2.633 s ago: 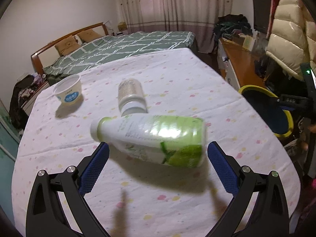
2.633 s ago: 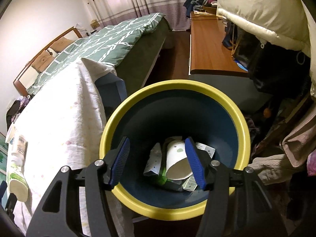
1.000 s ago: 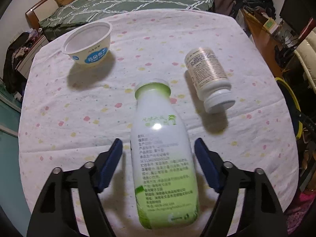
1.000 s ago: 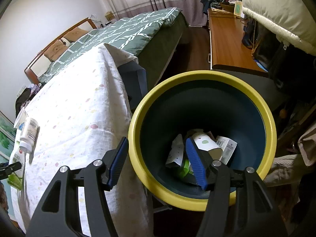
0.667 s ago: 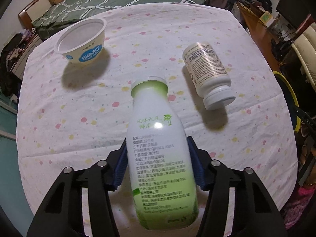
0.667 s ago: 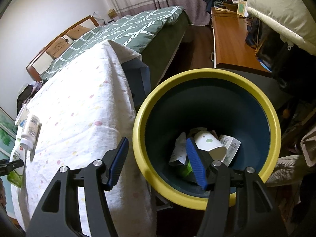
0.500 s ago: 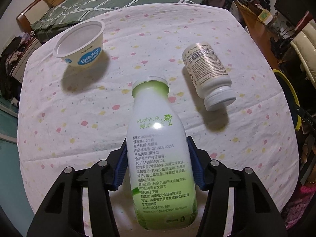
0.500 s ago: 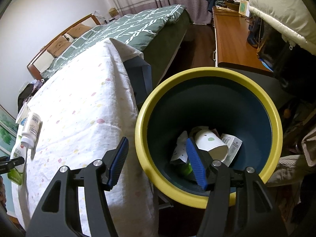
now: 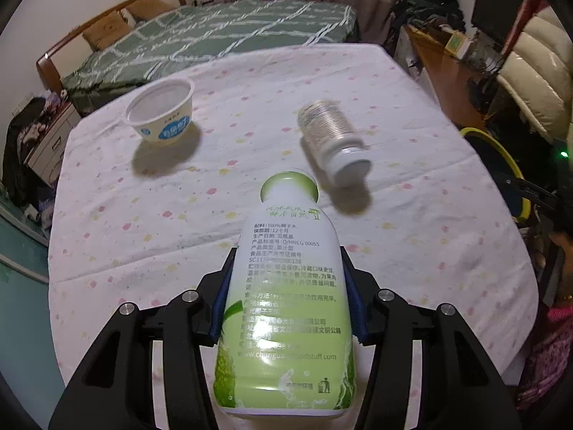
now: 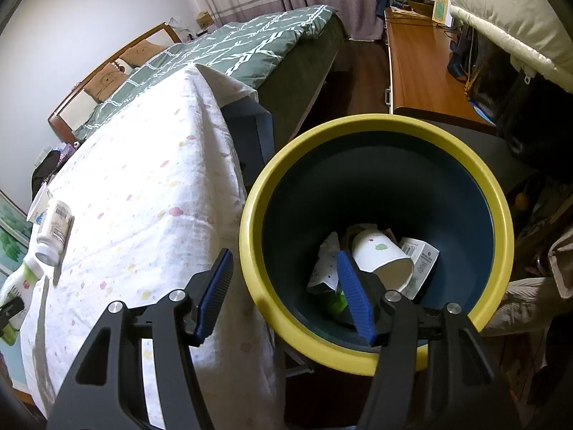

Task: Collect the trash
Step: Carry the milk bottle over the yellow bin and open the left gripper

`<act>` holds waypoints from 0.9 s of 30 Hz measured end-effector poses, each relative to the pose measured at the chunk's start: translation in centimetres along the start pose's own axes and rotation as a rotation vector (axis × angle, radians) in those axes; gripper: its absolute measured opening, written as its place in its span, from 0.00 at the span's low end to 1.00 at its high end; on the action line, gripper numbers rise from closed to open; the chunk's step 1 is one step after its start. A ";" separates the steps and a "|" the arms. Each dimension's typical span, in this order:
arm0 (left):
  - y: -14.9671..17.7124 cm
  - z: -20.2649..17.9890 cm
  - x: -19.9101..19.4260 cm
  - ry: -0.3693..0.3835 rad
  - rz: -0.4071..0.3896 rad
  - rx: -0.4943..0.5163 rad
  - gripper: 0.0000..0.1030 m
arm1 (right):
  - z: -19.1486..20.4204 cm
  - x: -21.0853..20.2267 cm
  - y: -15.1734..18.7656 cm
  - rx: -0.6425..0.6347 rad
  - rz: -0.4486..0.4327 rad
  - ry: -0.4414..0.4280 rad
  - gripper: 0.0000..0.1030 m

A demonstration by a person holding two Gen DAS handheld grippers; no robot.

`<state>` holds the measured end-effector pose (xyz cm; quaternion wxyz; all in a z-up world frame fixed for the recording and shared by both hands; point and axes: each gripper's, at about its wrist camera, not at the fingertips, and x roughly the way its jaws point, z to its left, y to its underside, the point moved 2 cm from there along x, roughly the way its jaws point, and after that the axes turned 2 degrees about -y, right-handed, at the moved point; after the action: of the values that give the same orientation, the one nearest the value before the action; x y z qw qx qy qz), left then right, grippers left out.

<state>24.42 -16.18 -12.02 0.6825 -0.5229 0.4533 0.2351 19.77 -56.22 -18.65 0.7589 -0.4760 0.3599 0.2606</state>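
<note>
fingers (image 9: pixel 349 297) of the left gripper (image 9: pixel 286 301) clamp the green-white bottle (image 9: pixel 286 308) between them.

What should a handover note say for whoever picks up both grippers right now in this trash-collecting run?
Left gripper: jaws have just closed on the green-and-white drink bottle, held above the tablecloth.
Right gripper: open, empty, hanging at the near rim of the yellow-rimmed bin.
Done: paper cup and cartons already lie in the bin.
Left: drop the bottle in the bin, then collect the white pill bottle lying on its side and the yogurt cup.
</note>
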 end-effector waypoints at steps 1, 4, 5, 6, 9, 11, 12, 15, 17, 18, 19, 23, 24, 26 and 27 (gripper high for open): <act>0.1 -0.3 -0.4 0.003 -0.011 0.006 0.50 | 0.0 0.0 0.0 -0.001 0.000 0.000 0.56; 0.2 -1.6 -2.1 0.025 -0.044 0.033 0.50 | 0.0 -0.1 0.1 -0.004 0.001 -0.001 0.56; 0.1 -2.1 -2.6 0.034 -0.053 0.042 0.50 | 0.0 -0.1 0.1 -0.004 0.000 -0.002 0.56; 0.0 -2.6 -3.1 0.044 -0.062 0.051 0.50 | 0.1 -0.2 0.2 -0.005 -0.001 -0.003 0.56; -0.9 -5.0 -4.8 0.085 -0.103 0.099 0.50 | -0.1 -0.6 0.4 -0.005 -0.008 -0.002 0.56; -1.5 -6.8 -5.5 0.110 -0.122 0.134 0.50 | -0.4 -1.0 0.5 -0.003 -0.016 0.001 0.56; -1.8 -7.7 -5.8 0.124 -0.130 0.154 0.50 | -0.6 -1.3 0.5 -0.002 -0.021 0.004 0.56; -3.3 -11.4 -6.2 0.182 -0.154 0.223 0.50 | -1.4 -2.2 0.6 0.008 -0.036 0.018 0.56; -4.1 -13.8 -5.9 0.212 -0.159 0.257 0.50 | -2.2 -3.1 0.8 0.016 -0.049 0.031 0.56; -4.7 -15.2 -5.5 0.230 -0.159 0.279 0.50 | -2.6 -3.5 0.8 0.019 -0.055 0.040 0.56; -5.0 -16.2 -5.2 0.241 -0.157 0.292 0.50 | -3.1 -3.9 1.0 0.022 -0.064 0.055 0.56; -7.3 -21.3 -2.7 0.305 -0.121 0.343 0.50 | -5.4 -5.6 1.2 0.041 -0.094 0.102 0.56; -7.9 -22.8 -1.8 0.314 -0.110 0.359 0.50 | -6.1 -5.9 1.3 0.046 -0.100 0.115 0.56; -8.9 -24.9 -0.1 0.318 -0.097 0.377 0.50 | -7.1 -6.5 1.5 0.056 -0.110 0.133 0.56; -9.6 -26.4 0.9 0.328 -0.083 0.391 0.50 | -7.5 -6.7 1.6 0.062 -0.113 0.137 0.56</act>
<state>22.64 -44.06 -9.09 0.6969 -0.4304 0.5730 0.0266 12.32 -62.72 -16.37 0.7606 -0.4884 0.3912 0.1728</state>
